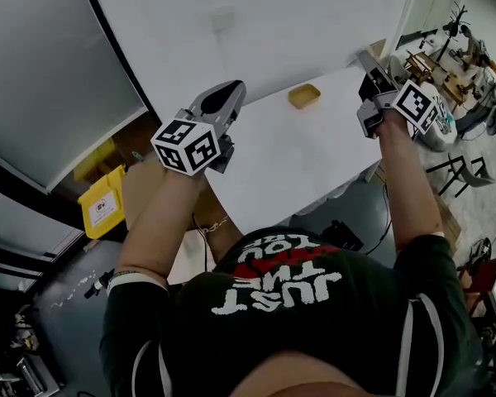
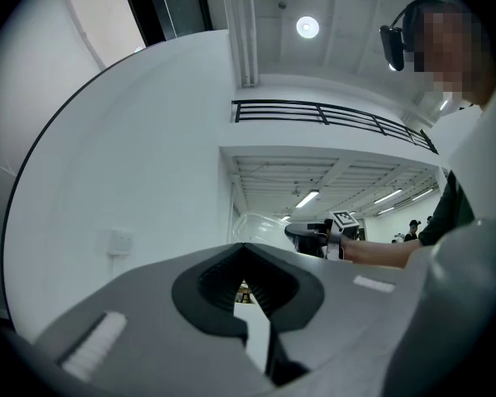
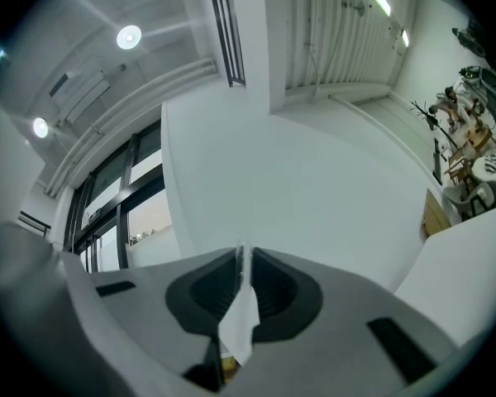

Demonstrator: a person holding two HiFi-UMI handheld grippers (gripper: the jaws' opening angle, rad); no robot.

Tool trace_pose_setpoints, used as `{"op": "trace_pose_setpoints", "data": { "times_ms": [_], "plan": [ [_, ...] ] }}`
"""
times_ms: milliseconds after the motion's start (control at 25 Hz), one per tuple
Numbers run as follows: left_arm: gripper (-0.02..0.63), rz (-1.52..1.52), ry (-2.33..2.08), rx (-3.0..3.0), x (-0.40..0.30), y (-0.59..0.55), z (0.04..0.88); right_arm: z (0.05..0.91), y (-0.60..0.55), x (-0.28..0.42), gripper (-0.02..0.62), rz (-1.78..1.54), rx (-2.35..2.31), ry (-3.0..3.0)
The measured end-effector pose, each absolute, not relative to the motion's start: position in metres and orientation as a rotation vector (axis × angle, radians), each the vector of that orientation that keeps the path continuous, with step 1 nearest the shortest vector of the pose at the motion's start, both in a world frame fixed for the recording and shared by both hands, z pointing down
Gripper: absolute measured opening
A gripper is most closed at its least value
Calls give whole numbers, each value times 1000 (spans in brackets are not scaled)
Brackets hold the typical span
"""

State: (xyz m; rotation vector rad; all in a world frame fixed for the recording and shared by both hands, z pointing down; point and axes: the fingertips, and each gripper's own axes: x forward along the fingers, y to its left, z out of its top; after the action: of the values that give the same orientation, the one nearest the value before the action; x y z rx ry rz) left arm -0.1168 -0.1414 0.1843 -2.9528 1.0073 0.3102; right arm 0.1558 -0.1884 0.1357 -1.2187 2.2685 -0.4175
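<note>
Head view: a small yellow tray (image 1: 304,96) lies on the white bench (image 1: 314,151), close to the bench's far edge under the white wall (image 1: 273,23). Its long axis runs left to right across the picture, the right end tipped slightly away. It sits between the two tools, and both are held up in the air, well apart from it.

The left hand-held gripper (image 1: 225,98) points up and away toward the wall. In the left gripper view its jaws (image 2: 245,251) meet at the tips with nothing between them. The right hand-held gripper (image 1: 369,66) is raised over the bench's right end. In the right gripper view it (image 3: 240,259) is narrowed to a thin slit and grips nothing.

Bare bench surrounds the tray on its near, left and right sides. A yellow bin (image 1: 103,201) stands on the floor past the bench's left edge.
</note>
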Motion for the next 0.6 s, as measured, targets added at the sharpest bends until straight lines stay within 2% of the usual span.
{"op": "trace_pose_setpoints", "data": {
  "times_ms": [600],
  "plan": [
    [-3, 370, 981, -2949, -118, -135, 155, 94, -166, 150, 29, -308, -1182, 2289]
  ]
}}
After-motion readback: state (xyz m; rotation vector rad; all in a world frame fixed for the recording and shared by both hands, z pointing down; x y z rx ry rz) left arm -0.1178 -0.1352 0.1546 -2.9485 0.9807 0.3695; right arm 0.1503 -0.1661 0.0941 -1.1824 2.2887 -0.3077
